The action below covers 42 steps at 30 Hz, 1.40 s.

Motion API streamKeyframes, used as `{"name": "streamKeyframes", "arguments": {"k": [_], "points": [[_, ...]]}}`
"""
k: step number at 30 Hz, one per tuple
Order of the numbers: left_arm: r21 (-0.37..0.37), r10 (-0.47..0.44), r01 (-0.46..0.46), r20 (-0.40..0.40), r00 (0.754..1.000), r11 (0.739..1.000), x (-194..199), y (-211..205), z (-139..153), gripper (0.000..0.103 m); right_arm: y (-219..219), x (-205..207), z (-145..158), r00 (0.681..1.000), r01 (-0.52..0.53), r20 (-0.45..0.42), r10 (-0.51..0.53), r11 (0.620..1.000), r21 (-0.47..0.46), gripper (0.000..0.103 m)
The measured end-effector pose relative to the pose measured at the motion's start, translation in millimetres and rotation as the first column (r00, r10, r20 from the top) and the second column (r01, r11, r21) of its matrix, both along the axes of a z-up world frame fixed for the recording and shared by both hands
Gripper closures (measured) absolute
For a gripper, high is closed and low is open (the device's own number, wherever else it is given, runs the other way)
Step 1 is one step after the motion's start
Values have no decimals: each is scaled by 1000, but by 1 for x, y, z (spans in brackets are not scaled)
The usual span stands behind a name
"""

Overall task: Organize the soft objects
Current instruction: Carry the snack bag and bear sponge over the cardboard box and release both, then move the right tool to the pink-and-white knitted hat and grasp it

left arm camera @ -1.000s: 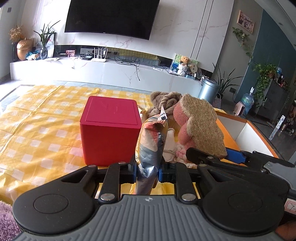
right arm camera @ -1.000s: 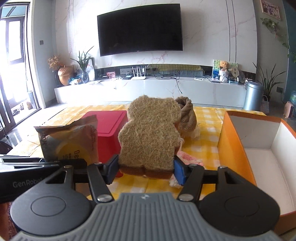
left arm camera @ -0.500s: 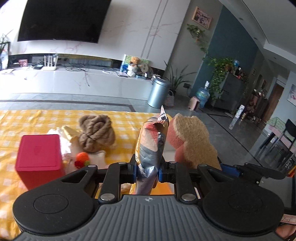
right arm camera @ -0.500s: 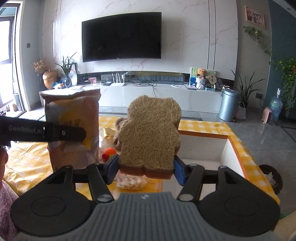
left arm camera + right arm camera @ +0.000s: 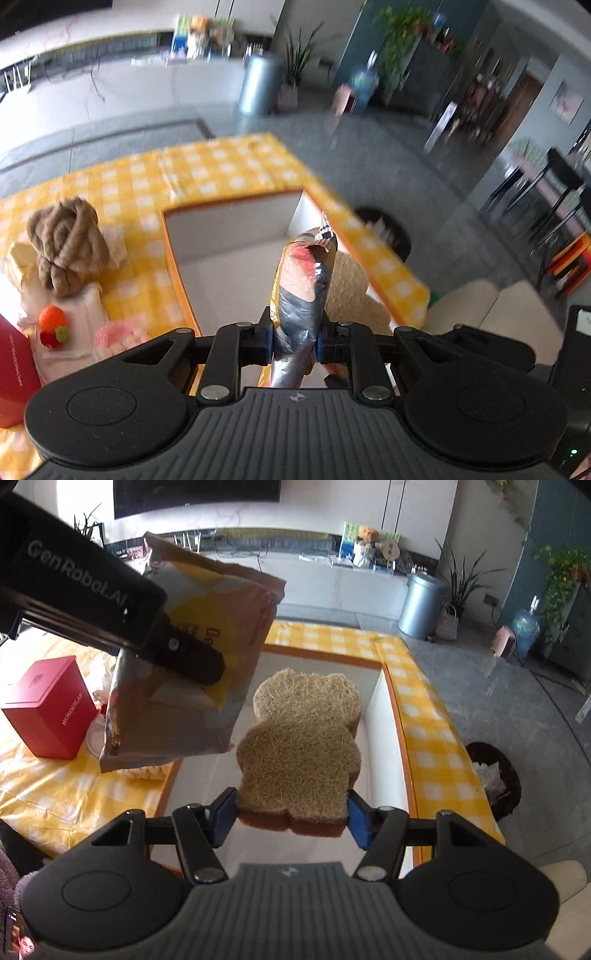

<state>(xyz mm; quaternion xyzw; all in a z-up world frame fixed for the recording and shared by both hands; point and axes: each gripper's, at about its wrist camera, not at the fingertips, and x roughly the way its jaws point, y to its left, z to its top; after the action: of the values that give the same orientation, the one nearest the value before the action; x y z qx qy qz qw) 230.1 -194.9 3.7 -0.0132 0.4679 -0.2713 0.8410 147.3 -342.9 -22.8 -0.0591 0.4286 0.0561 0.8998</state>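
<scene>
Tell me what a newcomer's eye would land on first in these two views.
First, the bear-shaped loofah sponge clamped in the right tongs, hanging over the white inside of the orange-rimmed box. Beside it, on that view's left, the left tongs pinch a crumpled snack bag over the same box. On the yellow checked cloth to the left sit a knotted brown rope toy and a red box.

Yellow-and-white checked tablecloth (image 5: pixel 229 173), orange-rimmed white box (image 5: pixel 236 229), red cube (image 5: pixel 48 705), tan bear-shaped sponge (image 5: pixel 303 753), brown rope knot (image 5: pixel 66 243).
</scene>
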Motion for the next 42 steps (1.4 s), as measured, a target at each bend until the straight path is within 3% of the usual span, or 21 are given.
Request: {"name": "streamKeyframes", "arguments": {"k": [3, 11, 19, 26, 33, 37, 42], "points": [[45, -19, 24, -105, 994, 999, 13, -14, -24, 81, -7, 13, -19, 997, -7, -77, 6, 1000, -10, 42], [213, -47, 101, -246, 968, 972, 30, -43, -61, 80, -19, 32, -57, 970, -33, -241, 31, 999, -1, 42], [275, -44, 117, -257, 965, 954, 28, -50, -69, 78, -18, 37, -66, 956, -75, -287, 60, 996, -41, 41], [259, -54, 108, -207, 977, 960, 21, -50, -48, 61, -13, 30, -62, 959, -93, -275, 66, 992, -87, 34], [206, -70, 89, -99, 993, 975, 7, -35, -17, 59, -10, 16, -41, 975, -90, -214, 55, 983, -157, 23], [152, -61, 57, 24, 998, 987, -10, -14, 7, 57, -5, 3, -23, 995, -44, -98, 28, 985, -169, 21], [98, -7, -8, 150, 989, 995, -33, 25, 32, 55, 7, -17, 0, 998, -11, 57, 17, 995, -97, 20]]}}
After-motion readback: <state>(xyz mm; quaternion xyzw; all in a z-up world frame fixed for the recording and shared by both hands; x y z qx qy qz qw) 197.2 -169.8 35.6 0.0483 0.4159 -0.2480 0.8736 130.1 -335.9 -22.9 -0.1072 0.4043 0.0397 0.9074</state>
